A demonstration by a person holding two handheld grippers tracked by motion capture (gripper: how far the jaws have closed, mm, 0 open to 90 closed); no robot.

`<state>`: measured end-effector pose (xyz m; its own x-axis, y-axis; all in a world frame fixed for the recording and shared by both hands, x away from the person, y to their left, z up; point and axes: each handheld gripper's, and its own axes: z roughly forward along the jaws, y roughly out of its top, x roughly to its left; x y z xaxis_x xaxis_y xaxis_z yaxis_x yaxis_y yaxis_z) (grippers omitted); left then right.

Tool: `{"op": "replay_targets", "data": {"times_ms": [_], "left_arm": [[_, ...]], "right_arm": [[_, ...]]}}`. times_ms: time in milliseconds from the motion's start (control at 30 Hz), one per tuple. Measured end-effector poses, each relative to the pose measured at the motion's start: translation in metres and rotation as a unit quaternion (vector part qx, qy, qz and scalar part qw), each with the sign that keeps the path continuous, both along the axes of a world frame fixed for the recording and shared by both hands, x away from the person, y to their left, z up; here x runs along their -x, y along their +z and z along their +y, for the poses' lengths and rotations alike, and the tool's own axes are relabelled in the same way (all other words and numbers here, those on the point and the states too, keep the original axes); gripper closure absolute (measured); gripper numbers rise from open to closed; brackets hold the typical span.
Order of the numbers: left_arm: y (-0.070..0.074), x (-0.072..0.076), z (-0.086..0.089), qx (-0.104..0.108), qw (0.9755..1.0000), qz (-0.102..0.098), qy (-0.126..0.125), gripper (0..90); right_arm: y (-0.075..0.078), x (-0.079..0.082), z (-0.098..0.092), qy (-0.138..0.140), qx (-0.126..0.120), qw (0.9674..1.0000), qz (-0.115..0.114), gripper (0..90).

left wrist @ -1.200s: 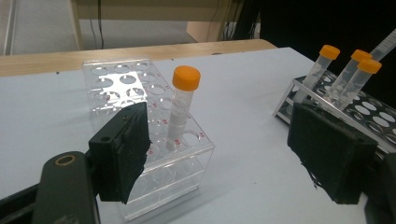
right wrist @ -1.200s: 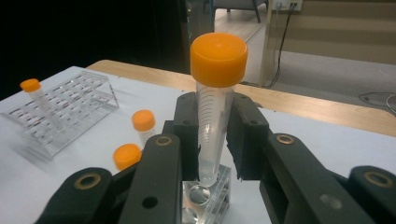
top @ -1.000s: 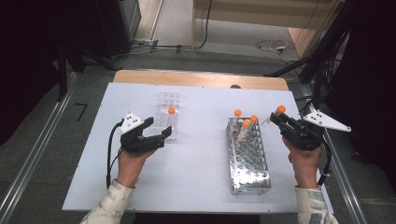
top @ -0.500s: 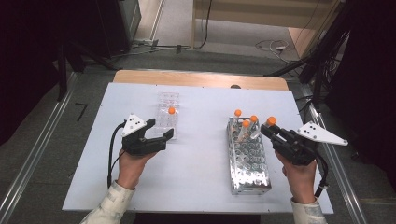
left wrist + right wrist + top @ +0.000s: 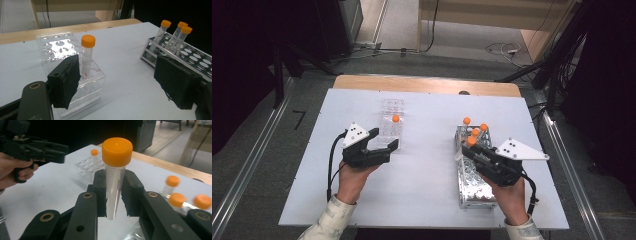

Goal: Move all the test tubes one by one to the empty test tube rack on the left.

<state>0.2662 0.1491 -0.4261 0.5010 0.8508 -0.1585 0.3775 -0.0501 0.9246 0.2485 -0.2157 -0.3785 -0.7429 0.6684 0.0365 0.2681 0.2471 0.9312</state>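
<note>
An orange-capped tube (image 5: 113, 177) is clamped upright between the jaws of the right gripper (image 5: 113, 195), held above the near-left part of the metal rack (image 5: 474, 185), where three more capped tubes (image 5: 475, 128) stand at its far end. Well left of that rack, the left gripper (image 5: 381, 146) is held open beside a clear plastic rack (image 5: 70, 62) containing one capped tube (image 5: 87, 53).

A white table (image 5: 427, 170) with a wooden strip along its far edge carries two racks: a clear plastic rack (image 5: 391, 123) on the left and a metal rack (image 5: 474, 186) on the right, well apart.
</note>
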Motion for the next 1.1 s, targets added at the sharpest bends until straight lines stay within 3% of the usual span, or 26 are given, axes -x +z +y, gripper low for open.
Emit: {"op": "replay_targets", "data": {"times_ms": [300,667,967,1100], "left_arm": [[0.000,0.003,-0.006,-0.003,1.0000,-0.001,-0.010,20.8],[0.002,0.007,-0.015,-0.001,0.9995,0.000,-0.030,20.8],[0.011,0.019,-0.027,0.011,0.9975,-0.009,-0.069,22.8],[0.019,0.030,-0.038,0.017,0.9938,-0.015,-0.109,26.8]], "right_arm": [[-0.015,0.003,0.037,0.039,0.020,0.9988,0.021,72.3],[-0.035,0.002,0.064,0.064,0.046,0.9958,0.046,72.3],[-0.042,0.005,0.079,0.076,0.065,0.9940,0.045,72.3],[-0.044,0.005,0.081,0.079,0.069,0.9933,0.049,72.2]]}}
